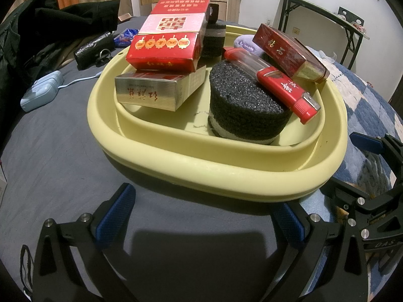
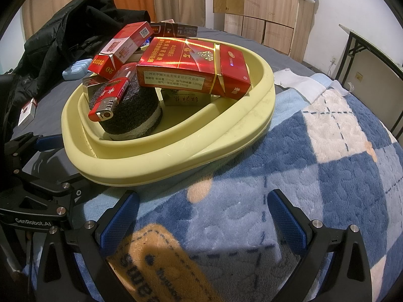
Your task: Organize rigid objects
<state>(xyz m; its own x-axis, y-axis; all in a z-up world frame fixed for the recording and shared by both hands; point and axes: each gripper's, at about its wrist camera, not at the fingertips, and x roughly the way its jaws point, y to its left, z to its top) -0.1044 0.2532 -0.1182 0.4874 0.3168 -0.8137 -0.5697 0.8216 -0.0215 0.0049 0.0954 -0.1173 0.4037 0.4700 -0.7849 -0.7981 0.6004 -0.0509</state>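
A pale yellow basin sits on the bed. In it lie several red cigarette boxes, a silver box, a black foam cylinder and a red lighter resting on the cylinder. My left gripper is open and empty, just in front of the basin's near rim. My right gripper is open and empty over the blanket, to the right of the basin. The right gripper also shows at the right edge of the left wrist view.
A black jacket lies at the back left. A light blue device with a cable lies left of the basin. A small cigarette pack lies on the grey sheet. A blue checked blanket covers the right side. A folding table stands by the wall.
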